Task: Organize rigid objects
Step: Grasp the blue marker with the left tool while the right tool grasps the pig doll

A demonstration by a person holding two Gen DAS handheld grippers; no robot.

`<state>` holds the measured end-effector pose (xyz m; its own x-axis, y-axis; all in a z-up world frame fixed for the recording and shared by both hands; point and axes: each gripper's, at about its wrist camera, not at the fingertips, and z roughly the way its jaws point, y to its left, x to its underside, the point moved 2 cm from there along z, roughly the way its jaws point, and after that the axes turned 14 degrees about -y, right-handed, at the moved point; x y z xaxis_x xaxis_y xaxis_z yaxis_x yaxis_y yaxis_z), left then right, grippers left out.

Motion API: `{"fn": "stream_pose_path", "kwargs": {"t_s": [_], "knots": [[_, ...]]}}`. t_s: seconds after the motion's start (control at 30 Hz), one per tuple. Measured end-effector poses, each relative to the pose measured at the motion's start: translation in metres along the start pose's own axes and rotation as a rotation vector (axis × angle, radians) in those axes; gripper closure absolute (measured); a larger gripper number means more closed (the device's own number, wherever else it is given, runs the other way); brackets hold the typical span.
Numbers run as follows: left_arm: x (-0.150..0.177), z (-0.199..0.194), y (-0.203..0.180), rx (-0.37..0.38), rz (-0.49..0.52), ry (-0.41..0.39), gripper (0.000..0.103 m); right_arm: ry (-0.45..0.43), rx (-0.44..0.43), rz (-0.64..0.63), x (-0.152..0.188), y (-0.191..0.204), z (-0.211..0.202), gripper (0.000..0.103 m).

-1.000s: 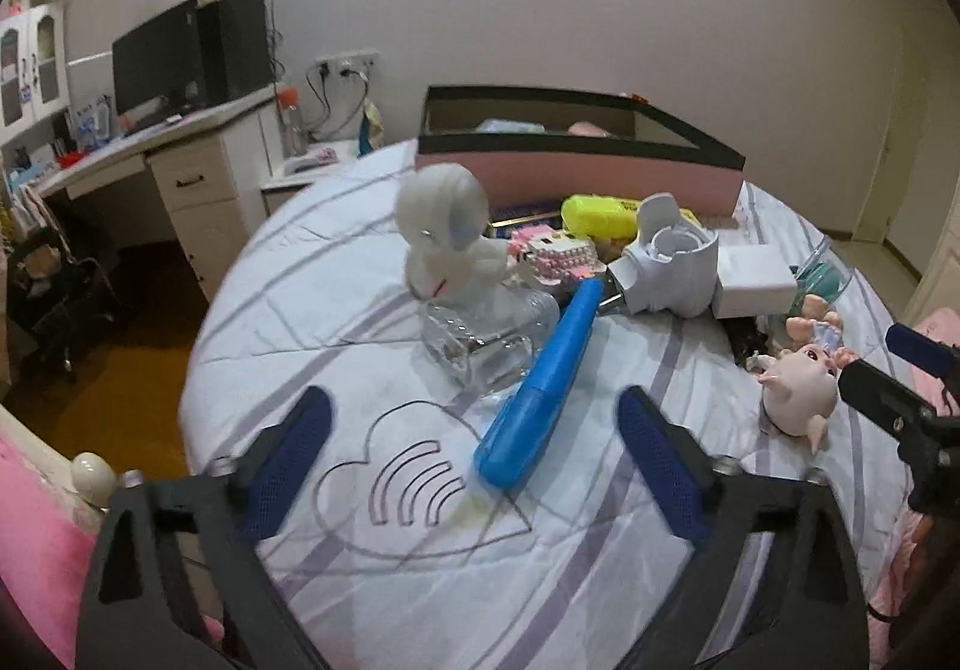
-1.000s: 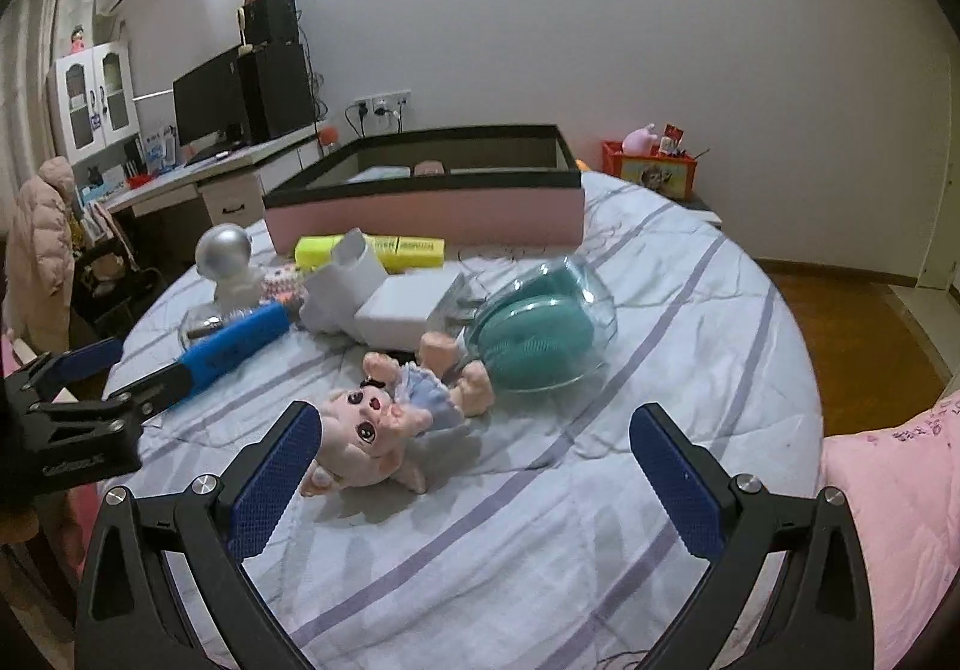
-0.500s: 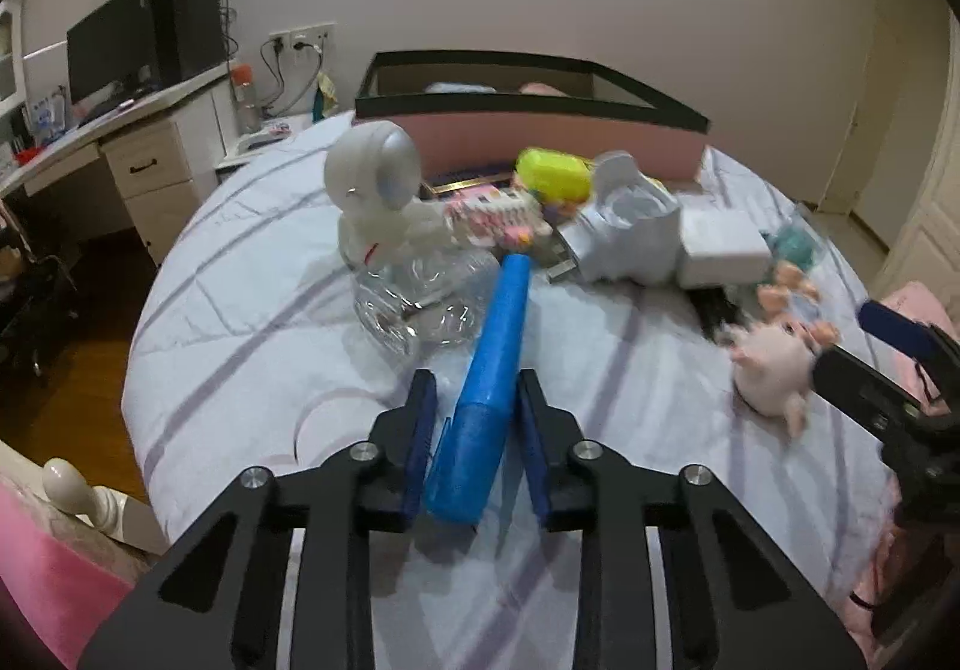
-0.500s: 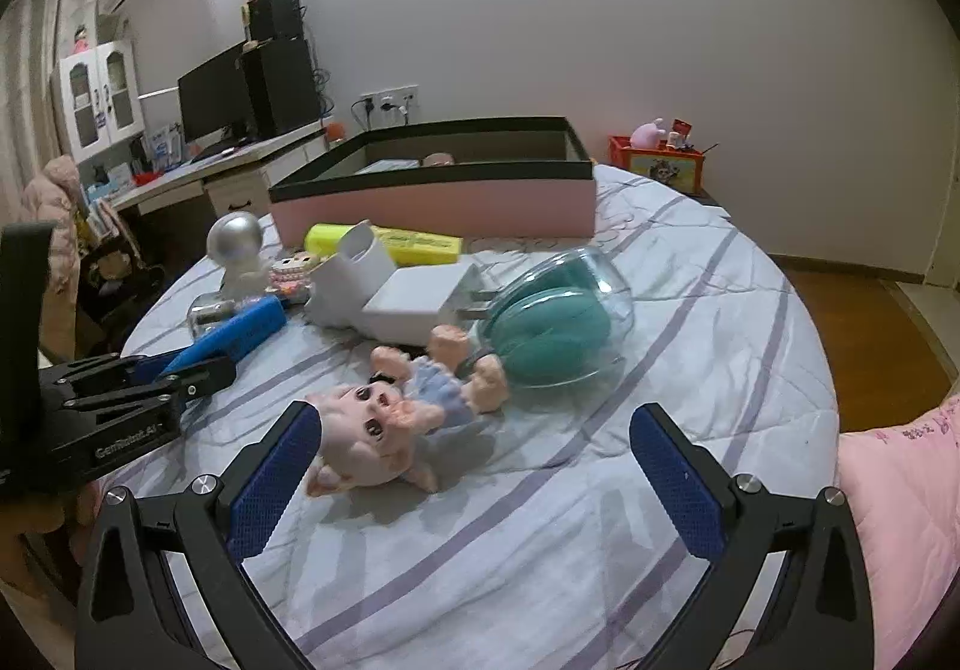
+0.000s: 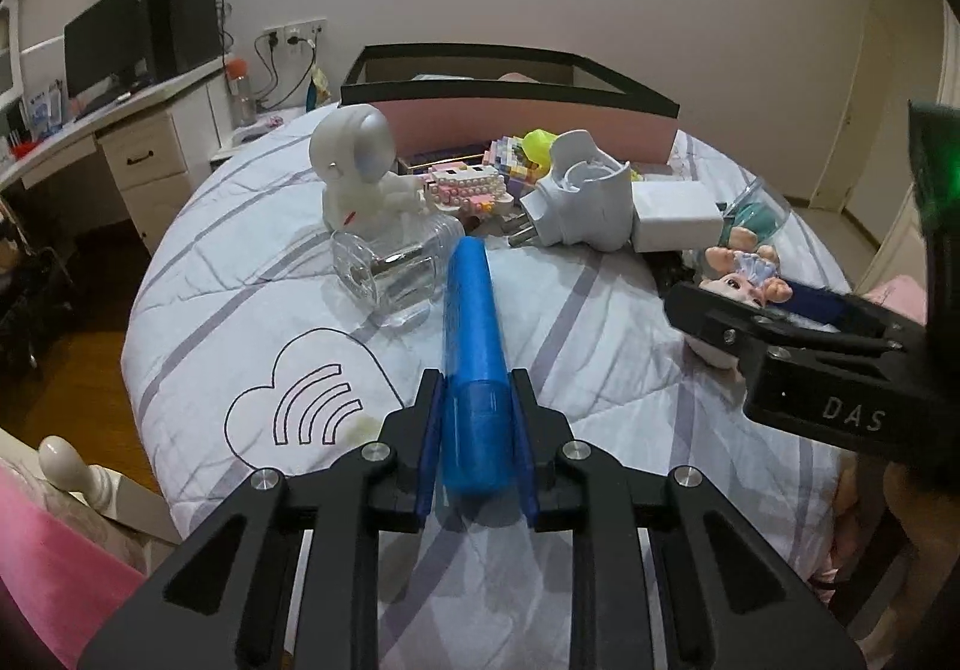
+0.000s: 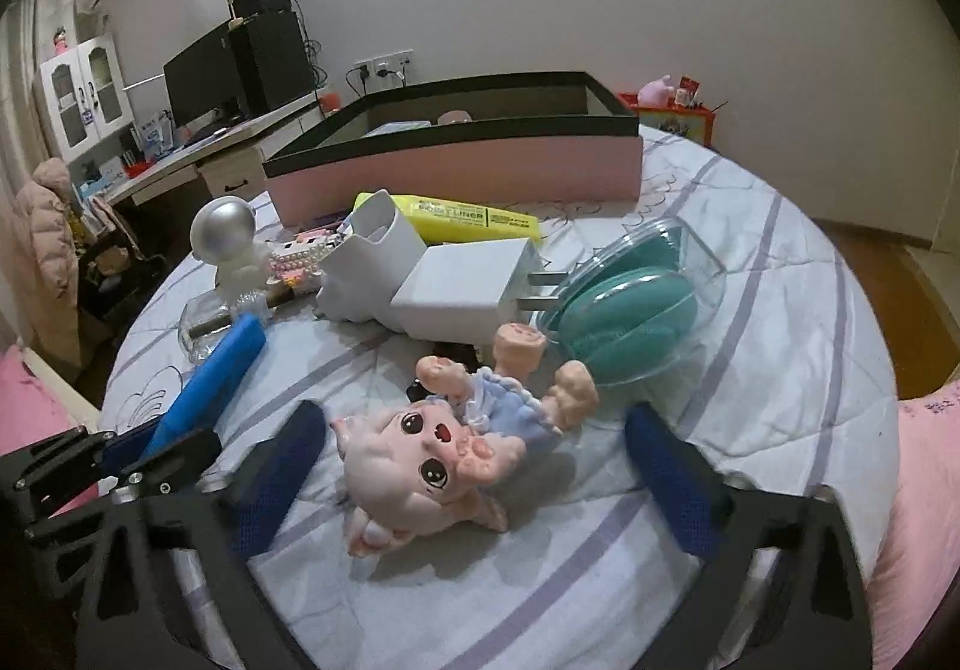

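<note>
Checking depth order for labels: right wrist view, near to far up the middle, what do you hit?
Right tool → pig doll → white charger → yellow highlighter → pink box. The teal puffs case beside the charger overlaps it in depth, so it is left out.

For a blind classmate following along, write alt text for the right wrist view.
Open right tongs frame a pink pig doll lying on a striped bedspread. Beyond it lie a white charger, a clear case of teal puffs and a pink box.
</note>
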<state>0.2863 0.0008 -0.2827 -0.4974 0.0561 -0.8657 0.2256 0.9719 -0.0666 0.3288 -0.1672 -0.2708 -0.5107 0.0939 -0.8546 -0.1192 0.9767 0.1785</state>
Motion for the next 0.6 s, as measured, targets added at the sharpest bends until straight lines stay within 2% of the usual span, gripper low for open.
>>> {"fn": "stream_pose_path", "kwargs": {"t_s": [0.2,0.4,0.6], "knots": [[0.000,0.000,0.002,-0.010,-0.015,-0.006,0.081,-0.011,-0.005,-0.018,0.004,-0.001,-0.013,0.020],[-0.002,0.007,0.002,-0.022,-0.031,-0.003,0.080,-0.032,-0.027,0.034,0.007,-0.020,-0.039,0.020],[-0.004,0.013,0.002,-0.035,-0.031,0.002,0.079,-0.024,-0.069,0.073,0.011,-0.022,-0.030,0.020]]}}
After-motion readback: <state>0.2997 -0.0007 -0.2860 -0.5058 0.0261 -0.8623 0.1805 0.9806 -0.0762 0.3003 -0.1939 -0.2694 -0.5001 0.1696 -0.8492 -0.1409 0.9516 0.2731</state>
